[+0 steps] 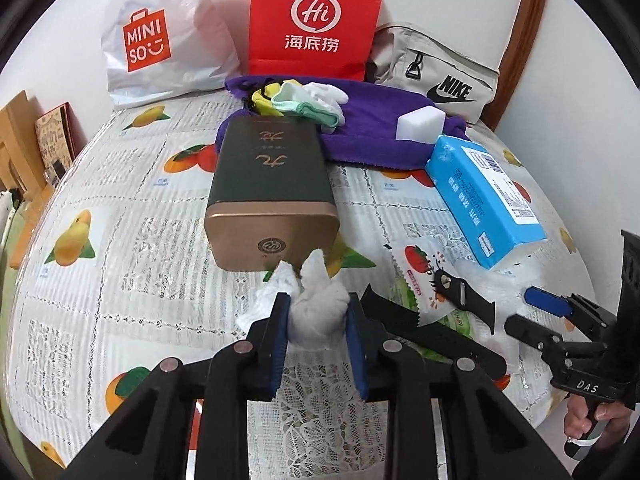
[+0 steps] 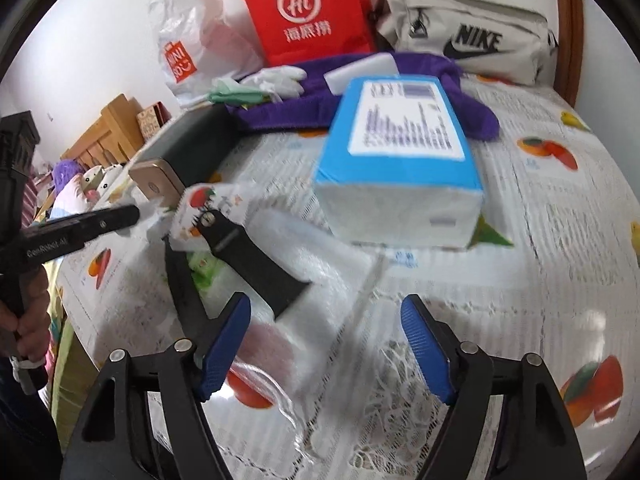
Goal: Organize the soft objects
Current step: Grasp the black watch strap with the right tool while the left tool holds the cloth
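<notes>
Left gripper (image 1: 318, 314): jaws clenched on white glove (image 1: 316, 300), near tin box (image 1: 272, 196).
Right gripper (image 2: 326, 344): jaws released, above bench (image 2: 560, 240).

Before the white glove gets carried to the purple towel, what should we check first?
1. Left gripper holding the glove: ok, jaws shut on it.
2. Glove off the table: cannot tell.
3. Way ahead: not ok, the tin lies between glove and towel.
4. Room on the towel: ok, bare purple shows between the other gloves and the sponge.
5. Right gripper out of the way: ok, jaws open, holding nothing, off to the side near the tissue pack.
</notes>
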Demonstrator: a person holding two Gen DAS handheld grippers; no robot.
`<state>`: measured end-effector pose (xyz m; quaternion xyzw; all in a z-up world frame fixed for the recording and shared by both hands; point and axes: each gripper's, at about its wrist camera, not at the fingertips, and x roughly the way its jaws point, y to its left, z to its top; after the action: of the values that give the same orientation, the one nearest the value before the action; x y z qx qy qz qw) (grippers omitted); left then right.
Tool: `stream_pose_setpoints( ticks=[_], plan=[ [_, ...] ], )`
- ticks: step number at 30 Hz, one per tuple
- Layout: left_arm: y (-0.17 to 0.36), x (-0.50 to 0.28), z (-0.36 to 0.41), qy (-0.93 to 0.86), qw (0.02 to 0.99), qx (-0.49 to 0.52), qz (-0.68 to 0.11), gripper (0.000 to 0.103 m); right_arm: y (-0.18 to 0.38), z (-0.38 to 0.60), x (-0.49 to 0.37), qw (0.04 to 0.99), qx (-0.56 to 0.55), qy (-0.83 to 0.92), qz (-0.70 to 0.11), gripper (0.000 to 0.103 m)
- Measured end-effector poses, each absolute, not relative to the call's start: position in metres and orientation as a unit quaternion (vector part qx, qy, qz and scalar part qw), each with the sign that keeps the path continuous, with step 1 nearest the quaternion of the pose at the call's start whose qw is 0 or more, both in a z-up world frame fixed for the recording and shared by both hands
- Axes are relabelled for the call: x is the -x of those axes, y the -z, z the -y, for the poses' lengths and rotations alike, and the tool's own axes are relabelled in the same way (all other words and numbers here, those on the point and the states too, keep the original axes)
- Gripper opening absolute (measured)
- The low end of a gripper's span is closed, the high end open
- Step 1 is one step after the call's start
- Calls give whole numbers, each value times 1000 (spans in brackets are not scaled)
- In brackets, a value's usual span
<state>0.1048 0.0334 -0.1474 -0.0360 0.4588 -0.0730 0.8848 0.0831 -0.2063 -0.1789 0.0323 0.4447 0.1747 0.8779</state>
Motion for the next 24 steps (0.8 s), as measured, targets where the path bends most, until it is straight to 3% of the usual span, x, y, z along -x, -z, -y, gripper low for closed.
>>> stream_pose_setpoints(
  ticks=[2, 13, 15, 16, 17, 24],
  plan=[
    [149, -105, -35, 73, 884, 41, -460, 26, 177, 199, -86, 876, -29, -193, -441, 58],
    [152, -108, -41, 83, 882, 55, -461, 26, 185, 156, -102, 860, 20, -256, -442, 58],
    [153, -108, -42, 85, 881, 58, -462, 26, 185, 152, -104, 854, 15, -272, -443, 51],
    [154, -108, -42, 86, 881, 59, -462, 26, 184, 151, -106, 849, 9, -283, -446, 33],
    [155, -108, -43, 87, 880, 60, -463, 26, 183, 150, -107, 842, 1, -295, -451, 24],
    [157, -107, -46, 87, 879, 69, -464, 26, 178, 139, -103, 841, 25, -303, -448, 21]
  ],
)
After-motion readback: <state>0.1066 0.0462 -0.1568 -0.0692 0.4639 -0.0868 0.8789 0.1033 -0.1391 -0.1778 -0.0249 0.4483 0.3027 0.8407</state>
